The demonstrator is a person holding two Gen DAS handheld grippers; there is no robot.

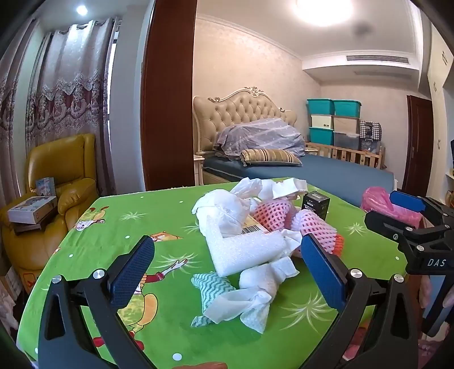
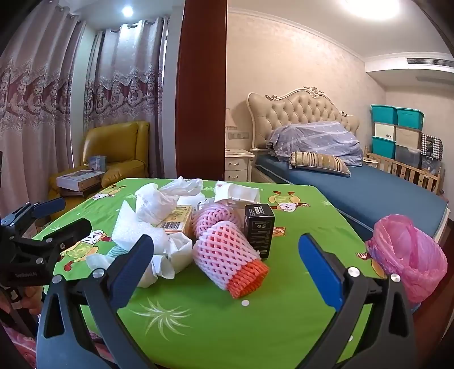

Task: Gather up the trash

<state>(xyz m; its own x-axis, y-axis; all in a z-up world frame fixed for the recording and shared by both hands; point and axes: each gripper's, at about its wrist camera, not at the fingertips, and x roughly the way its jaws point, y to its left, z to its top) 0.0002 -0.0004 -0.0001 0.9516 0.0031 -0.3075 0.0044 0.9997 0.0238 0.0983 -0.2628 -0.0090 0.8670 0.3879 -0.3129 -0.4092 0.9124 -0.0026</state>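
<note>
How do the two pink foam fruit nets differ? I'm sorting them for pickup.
The nearer foam net has an orange band at its open end and lies in front; the farther foam net shows only pink and is partly hidden behind it. The nearer one lies beside the black box; the farther one lies against the barcoded carton. Both are pink mesh sleeves lying on the green tablecloth.

A bedroom is shown, lit by a round ceiling lamp (image 1: pixel 323 11). A tufted beige headboard (image 2: pixel 300 113) is set against a pale wall, a yellow armchair (image 1: pixel 54 176) before patterned curtains (image 2: pixel 124 85), and storage boxes (image 1: pixel 333 122) are stacked in the corner.
</note>
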